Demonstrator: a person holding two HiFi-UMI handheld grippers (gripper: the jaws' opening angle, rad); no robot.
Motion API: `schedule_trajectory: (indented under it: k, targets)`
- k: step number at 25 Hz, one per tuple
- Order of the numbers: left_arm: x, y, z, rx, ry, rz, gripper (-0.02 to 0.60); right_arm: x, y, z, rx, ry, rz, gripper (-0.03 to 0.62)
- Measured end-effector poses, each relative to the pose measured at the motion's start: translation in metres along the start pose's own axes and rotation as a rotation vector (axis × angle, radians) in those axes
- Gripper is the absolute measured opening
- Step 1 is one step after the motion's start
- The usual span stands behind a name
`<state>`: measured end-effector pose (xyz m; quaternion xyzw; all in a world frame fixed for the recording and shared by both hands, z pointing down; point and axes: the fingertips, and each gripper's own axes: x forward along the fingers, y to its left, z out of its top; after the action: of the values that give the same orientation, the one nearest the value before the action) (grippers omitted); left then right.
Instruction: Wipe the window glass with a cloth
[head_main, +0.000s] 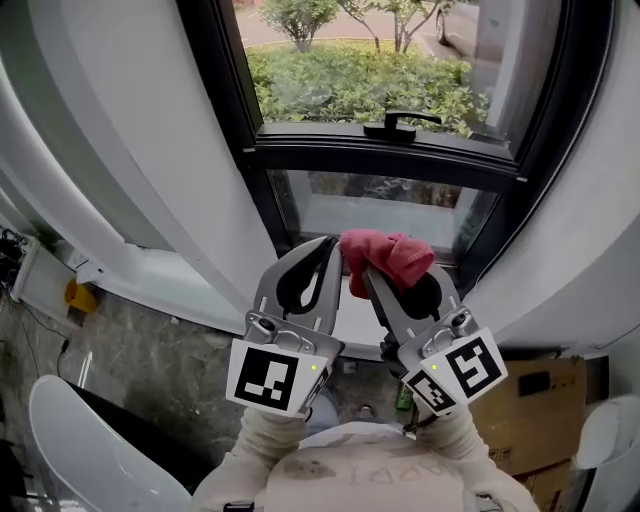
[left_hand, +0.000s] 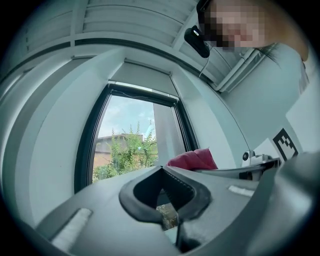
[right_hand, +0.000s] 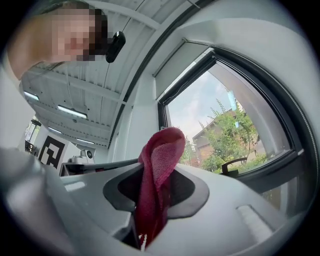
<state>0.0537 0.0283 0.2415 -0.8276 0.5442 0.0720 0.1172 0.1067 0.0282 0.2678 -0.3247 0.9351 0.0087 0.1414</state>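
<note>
A red cloth (head_main: 385, 254) bulges out of my right gripper (head_main: 368, 272), which is shut on it; in the right gripper view the cloth (right_hand: 157, 180) stands up between the jaws. My left gripper (head_main: 332, 247) is held right beside it, shut with nothing in it, and its own view shows the cloth (left_hand: 194, 159) just past its closed tips (left_hand: 167, 200). Both grippers point at the window glass (head_main: 375, 205) of the lower pane, a short way in front of it. The upper pane (head_main: 360, 65) looks out on green bushes.
A black window handle (head_main: 402, 124) sits on the dark frame bar (head_main: 390, 152) between the panes. White walls (head_main: 130, 150) flank the window. A cardboard box (head_main: 535, 410) stands at lower right, a white chair back (head_main: 85, 440) at lower left.
</note>
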Motion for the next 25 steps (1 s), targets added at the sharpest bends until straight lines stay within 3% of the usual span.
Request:
schedule_trajectory:
  k: [6,14,20,25]
  targets:
    - [0.031,0.045,-0.023,-0.035,0.035,-0.003,0.003,0.046,-0.022,-0.017,-0.018,0.017,-0.035,0.126]
    - [0.079,0.131,-0.034,-0.038,-0.028,-0.046,0.002,0.144,-0.043,-0.034,-0.039,0.019,-0.054,0.126]
    - [0.106,0.183,-0.035,0.013,-0.056,-0.082,0.002,0.209,-0.052,-0.042,-0.049,0.001,-0.091,0.126]
    - [0.118,0.209,-0.038,-0.021,-0.074,-0.116,0.002,0.237,-0.055,-0.045,-0.080,0.012,-0.141,0.127]
